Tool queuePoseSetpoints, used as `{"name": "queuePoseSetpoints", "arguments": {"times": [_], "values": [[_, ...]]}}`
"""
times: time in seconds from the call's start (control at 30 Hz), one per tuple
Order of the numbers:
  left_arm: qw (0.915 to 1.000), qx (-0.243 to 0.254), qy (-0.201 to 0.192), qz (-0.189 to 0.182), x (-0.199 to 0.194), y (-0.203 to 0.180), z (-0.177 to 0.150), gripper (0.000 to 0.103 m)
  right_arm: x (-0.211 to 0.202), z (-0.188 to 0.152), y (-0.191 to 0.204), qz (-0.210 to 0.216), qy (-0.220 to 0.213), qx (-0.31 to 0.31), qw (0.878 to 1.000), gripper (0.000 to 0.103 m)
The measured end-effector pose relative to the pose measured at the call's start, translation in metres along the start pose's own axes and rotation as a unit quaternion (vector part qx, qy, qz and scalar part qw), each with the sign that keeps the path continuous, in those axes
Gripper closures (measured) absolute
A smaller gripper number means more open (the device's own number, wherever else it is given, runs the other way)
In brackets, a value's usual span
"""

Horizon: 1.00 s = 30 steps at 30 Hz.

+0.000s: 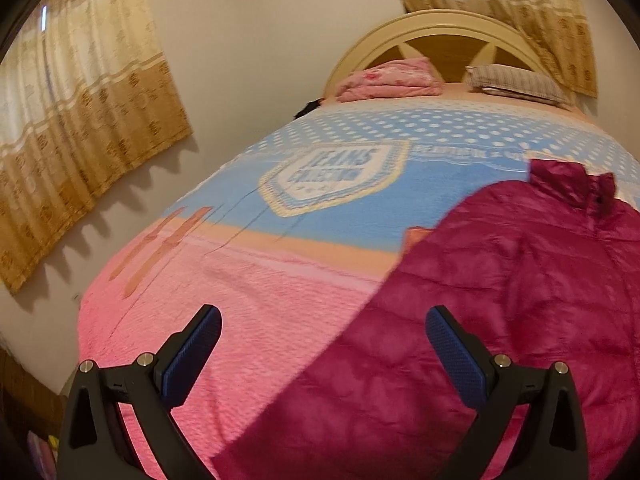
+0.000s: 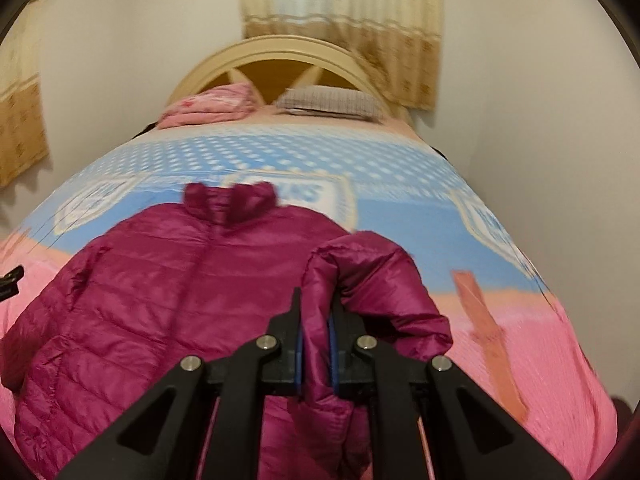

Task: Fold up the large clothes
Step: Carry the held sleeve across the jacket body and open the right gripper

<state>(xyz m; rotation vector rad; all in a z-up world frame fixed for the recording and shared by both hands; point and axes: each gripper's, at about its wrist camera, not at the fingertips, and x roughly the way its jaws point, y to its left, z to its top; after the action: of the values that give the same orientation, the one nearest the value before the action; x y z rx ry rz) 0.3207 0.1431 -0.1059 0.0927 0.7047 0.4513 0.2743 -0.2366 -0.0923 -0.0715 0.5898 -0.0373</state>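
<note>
A magenta quilted puffer jacket lies flat on the bed, front up, collar toward the headboard. It also shows in the left wrist view at the right. My right gripper is shut on the jacket's right sleeve and holds it lifted, folded over above the jacket body. My left gripper is open and empty, hovering above the jacket's left edge and the pink part of the bedspread. Its blue pads are wide apart.
The bed carries a pink, peach and blue bedspread. A folded pink blanket and a checked pillow lie by the cream headboard. Curtains hang on the left wall and behind the headboard.
</note>
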Motion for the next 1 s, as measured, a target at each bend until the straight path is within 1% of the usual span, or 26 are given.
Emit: {"name": "queuePoseSetpoints", "arguments": {"times": [0.13,0.23,0.4,0.53,0.6,0.67,0.8,0.87,0.9,0.93,0.97,1.0], "values": [[0.9997,0.0,0.006,0.025,0.014,0.022,-0.008,0.001,0.014,0.009,0.049,0.018,-0.005,-0.039,0.999,0.091],[0.9994,-0.006,0.015,0.031,0.024,0.035,-0.014,0.001,0.03,0.01,0.084,0.029,-0.001,-0.066,0.997,0.091],[0.999,-0.007,0.026,0.036,0.038,0.039,-0.021,0.001,0.063,0.004,0.132,0.023,0.015,-0.121,0.992,0.091],[0.9988,0.007,0.017,0.046,0.044,0.03,-0.024,0.001,0.085,-0.004,0.142,0.023,0.033,-0.133,0.99,0.091],[0.9985,0.01,0.019,0.051,0.05,0.027,-0.027,0.001,0.095,-0.007,0.148,0.022,0.041,-0.138,0.989,0.091],[0.9981,0.012,0.026,0.055,0.055,0.025,-0.03,0.001,0.102,-0.011,0.155,0.025,0.047,-0.146,0.988,0.086],[0.9975,0.005,0.032,0.062,0.06,0.027,-0.034,0.001,0.114,-0.021,0.17,0.029,0.061,-0.155,0.986,0.084],[0.9972,0.005,0.033,0.066,0.062,0.028,-0.035,0.001,0.116,-0.026,0.174,0.033,0.064,-0.158,0.985,0.071],[0.9971,0.005,0.033,0.068,0.062,0.029,-0.035,0.001,0.116,-0.028,0.176,0.034,0.063,-0.159,0.985,0.068],[0.9969,0.005,0.034,0.071,0.063,0.029,-0.035,0.001,0.115,-0.031,0.179,0.037,0.062,-0.16,0.984,0.059],[0.9968,0.005,0.036,0.071,0.064,0.03,-0.036,0.001,0.113,-0.032,0.18,0.04,0.061,-0.162,0.984,0.054],[0.9965,0.005,0.037,0.074,0.065,0.03,-0.036,0.001,0.113,-0.034,0.183,0.04,0.061,-0.164,0.984,0.054]]}}
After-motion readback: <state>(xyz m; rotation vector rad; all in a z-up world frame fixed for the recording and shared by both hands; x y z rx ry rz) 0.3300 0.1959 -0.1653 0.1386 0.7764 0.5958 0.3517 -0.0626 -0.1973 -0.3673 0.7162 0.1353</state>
